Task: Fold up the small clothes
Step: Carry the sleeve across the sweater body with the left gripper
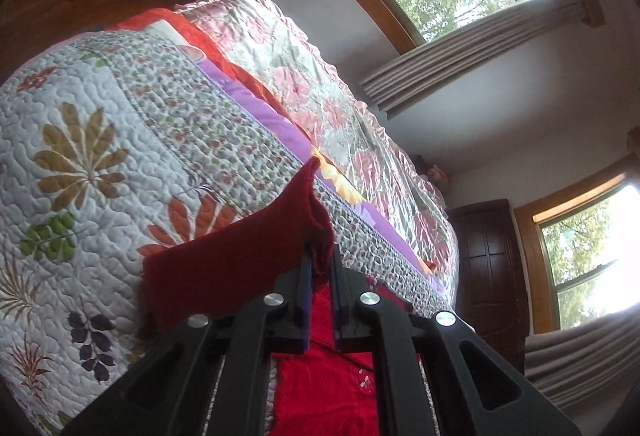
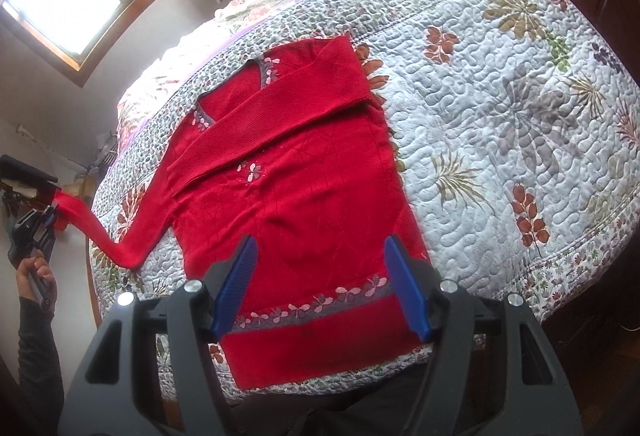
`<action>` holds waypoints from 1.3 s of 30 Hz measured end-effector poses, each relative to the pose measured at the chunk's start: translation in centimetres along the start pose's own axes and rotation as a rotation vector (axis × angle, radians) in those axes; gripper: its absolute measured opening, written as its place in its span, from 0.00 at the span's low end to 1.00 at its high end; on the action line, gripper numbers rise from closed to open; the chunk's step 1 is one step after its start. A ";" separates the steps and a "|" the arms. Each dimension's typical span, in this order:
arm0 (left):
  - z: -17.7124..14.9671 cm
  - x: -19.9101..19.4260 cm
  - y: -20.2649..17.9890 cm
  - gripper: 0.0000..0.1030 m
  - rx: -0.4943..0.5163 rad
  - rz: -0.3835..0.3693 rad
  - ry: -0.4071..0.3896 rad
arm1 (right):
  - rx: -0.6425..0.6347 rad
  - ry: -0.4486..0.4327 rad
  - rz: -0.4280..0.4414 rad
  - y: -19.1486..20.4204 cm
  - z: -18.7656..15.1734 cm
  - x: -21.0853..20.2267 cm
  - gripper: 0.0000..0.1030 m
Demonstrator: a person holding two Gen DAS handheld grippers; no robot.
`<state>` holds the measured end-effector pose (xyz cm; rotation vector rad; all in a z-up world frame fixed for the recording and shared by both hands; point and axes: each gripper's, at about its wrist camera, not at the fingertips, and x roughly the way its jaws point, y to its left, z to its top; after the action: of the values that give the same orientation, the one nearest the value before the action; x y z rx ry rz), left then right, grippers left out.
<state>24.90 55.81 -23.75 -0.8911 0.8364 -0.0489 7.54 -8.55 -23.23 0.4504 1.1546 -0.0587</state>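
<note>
At far left, off the bed's [image 2: 500, 116] side, the left hand-held gripper [image 2: 50, 214] is clenched on the cuff [image 1: 316, 220] of the sweater's [image 2: 304, 204] sleeve [image 2: 120, 240]. The sleeve stretches from it in a taut line, over the bed edge, to the sweater body. A hand [image 2: 34, 268] works the grip below.

Ahead of the right hand-held gripper [image 2: 320, 284], the sweater lies flat on the quilt, hem nearest, neck farthest. The other sleeve [image 2: 280, 96] is already folded across the chest. The right hand-held gripper hovers above the hem band, jaws spread wide, grasping nothing.

Risks, as I judge them: the pulled sleeve tugs at the shoulder, and with nothing pinning the body, a harder pull could drag the whole sweater left and undo the folded sleeve. The left grip holds only the cuff end, so the knit could slip out mid-swing. If the sleeve goes slack it may drop down the bed's side.

Room: the hem lies just beside the bed's near edge, and the left side of the sweater is near the left edge. To the right of the right hand-held gripper the quilt is wide and bare, with ample room for moving.
</note>
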 end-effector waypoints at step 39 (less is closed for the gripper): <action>-19.0 25.2 -10.4 0.58 0.170 0.131 0.475 | -0.063 0.136 0.230 -2.1 12.1 10.7 0.84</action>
<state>32.73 27.14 -38.69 -0.6692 1.3108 -0.2206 21.91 -12.98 -29.53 0.5346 1.2278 0.2101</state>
